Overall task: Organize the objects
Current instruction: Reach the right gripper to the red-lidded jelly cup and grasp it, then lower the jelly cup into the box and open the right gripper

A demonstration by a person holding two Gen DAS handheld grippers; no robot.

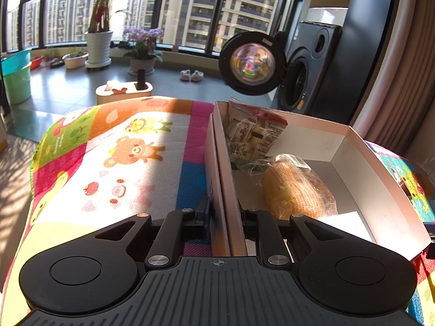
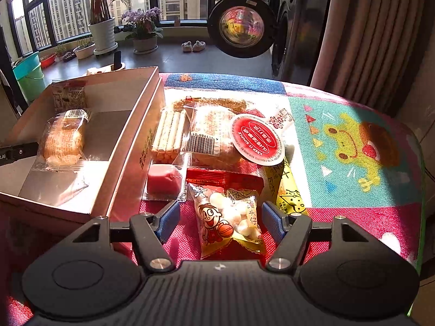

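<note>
A pale cardboard box (image 1: 380, 174) (image 2: 130, 125) sits on a cartoon-print mat. My left gripper (image 1: 221, 217) is shut on the box's left wall. Inside lie a wrapped bread roll (image 1: 296, 187) (image 2: 62, 138) and a printed snack packet (image 1: 250, 133) (image 2: 69, 96). My right gripper (image 2: 220, 221) stands open just above the mat, its blue pads either side of a cartoon snack bag (image 2: 228, 222). Beyond that bag lie a pink jelly cup (image 2: 164, 180), wafer sticks (image 2: 168, 135), a barcoded bread pack (image 2: 212, 135), a red round-lidded cup (image 2: 257, 140) and a yellow packet (image 2: 288, 190).
The mat (image 1: 130, 157) (image 2: 353, 141) covers a raised surface whose edges drop to the floor. A washing machine with its round door (image 1: 251, 62) (image 2: 240, 25) open stands behind. Potted plants (image 1: 99, 43), buckets (image 1: 16, 78) and slippers (image 1: 191, 76) are by the windows.
</note>
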